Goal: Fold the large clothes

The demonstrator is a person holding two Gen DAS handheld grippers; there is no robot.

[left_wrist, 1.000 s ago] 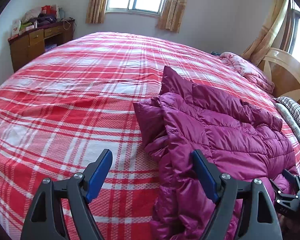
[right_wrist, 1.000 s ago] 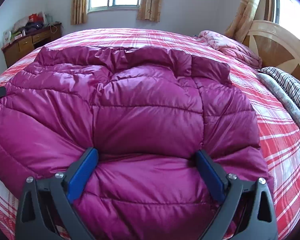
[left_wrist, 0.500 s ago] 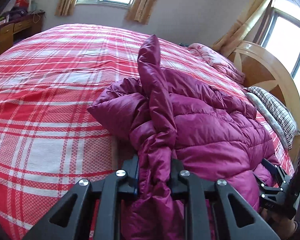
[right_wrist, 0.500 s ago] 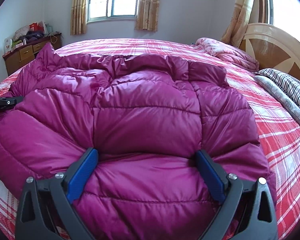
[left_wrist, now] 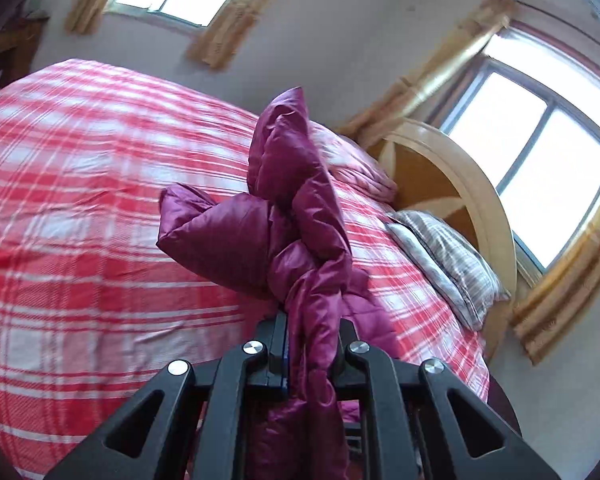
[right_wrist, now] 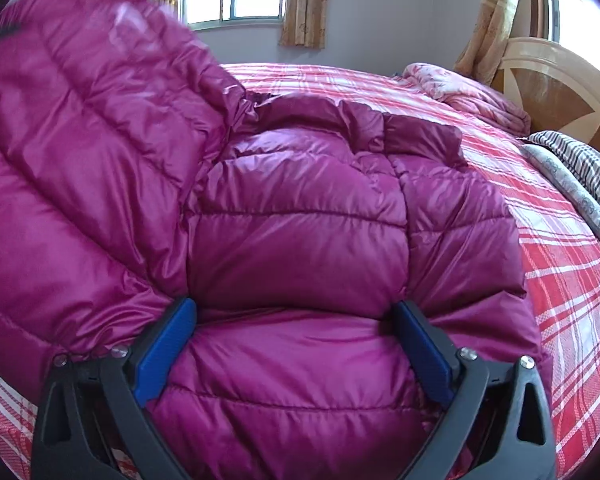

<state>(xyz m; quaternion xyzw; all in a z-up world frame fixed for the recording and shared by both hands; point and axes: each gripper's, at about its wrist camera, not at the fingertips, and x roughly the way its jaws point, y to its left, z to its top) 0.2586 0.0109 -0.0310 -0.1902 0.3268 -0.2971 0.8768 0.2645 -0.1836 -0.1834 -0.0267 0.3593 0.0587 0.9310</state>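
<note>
Item: one large magenta quilted down jacket of shiny padded fabric, lying on a bed covered with a red-and-white plaid bedspread; most of the body spreads flat across the near part of the bed, collar toward the far side, while one side panel is raised off the bedspread and stands up at the left of the right wrist view, blurred at its upper edge. Left gripper, black frame with blue pads: jaws have just been closing and are now clamped tight on a bunched fold of the jacket's edge, the fabric rising in a twisted ridge ahead of the fingers and hanging down between them. Right gripper, same build: jaws spread wide apart, blue pads pressed down into the padded lower part of the jacket, fabric bulging between them; no pinch on the cloth. Surroundings: rounded pale wooden headboard with a brown sunburst inlay at the right end of the bed; a grey striped pillow beside it; a crumpled pink floral quilt in the far corner of the bed; two windows with yellow patterned curtains; white walls.
</note>
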